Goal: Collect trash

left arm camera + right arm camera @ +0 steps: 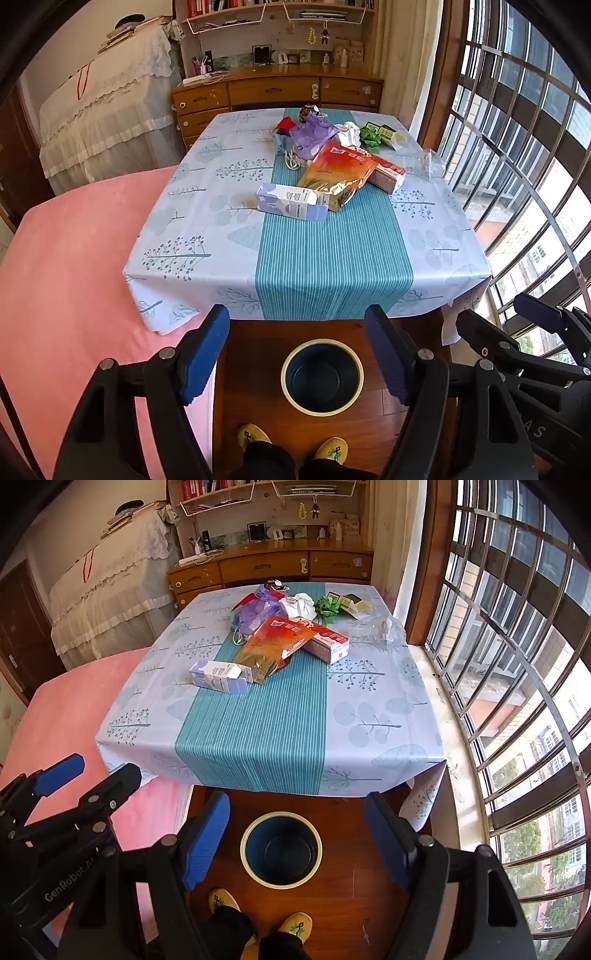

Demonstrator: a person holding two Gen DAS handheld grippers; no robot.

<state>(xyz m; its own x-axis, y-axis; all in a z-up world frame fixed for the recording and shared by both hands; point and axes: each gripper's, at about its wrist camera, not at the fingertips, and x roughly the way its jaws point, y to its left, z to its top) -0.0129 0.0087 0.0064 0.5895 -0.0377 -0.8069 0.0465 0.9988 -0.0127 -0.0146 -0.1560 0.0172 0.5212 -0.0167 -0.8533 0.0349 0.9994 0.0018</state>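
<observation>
Pink bed (74, 258) beside table (207, 229); wooden dresser (273, 92) behind; possibly lace-covered piano (107, 110).

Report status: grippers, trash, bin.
Left gripper open, empty; right gripper the same. Trash pile untouched on the table. Bin on the floor, looks empty. Nothing in the way.

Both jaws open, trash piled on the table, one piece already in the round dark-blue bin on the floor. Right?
Not quite: the round dark-blue bin with a cream rim is empty in both wrist views. Otherwise right: left gripper and right gripper are open, and the trash sits on the table.
</observation>
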